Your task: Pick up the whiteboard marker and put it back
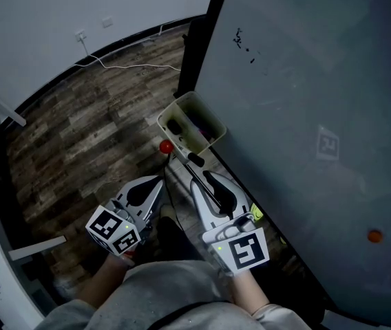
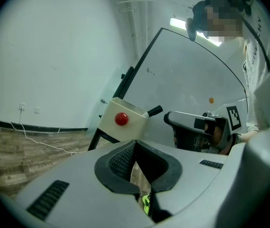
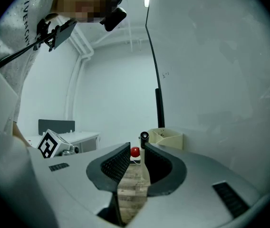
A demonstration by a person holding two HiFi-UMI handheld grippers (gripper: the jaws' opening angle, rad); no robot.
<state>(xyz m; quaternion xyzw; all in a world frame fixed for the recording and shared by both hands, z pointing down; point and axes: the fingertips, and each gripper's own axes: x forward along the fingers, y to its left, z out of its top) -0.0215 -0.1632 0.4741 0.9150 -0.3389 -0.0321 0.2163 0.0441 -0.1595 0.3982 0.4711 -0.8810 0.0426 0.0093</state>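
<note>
With jaws parted and nothing gripped, the right gripper (image 3: 136,150) is held just short of the whiteboard marker (image 3: 144,137), whose black end is tilted out of the beige holder (image 3: 170,137) toward it; the clenched, empty left gripper (image 1: 160,182) is kept farther off.

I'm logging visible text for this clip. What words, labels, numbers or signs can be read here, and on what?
"GIVENCH": on the person's shirt, in the right gripper view; the rest of the word runs out of sight.
Handwritten marks on the whiteboard: too small to read.
Square coded patterns on the left cube and the right cube, and a faint one on the whiteboard: no letters or numbers.
No other text is readable.
</note>
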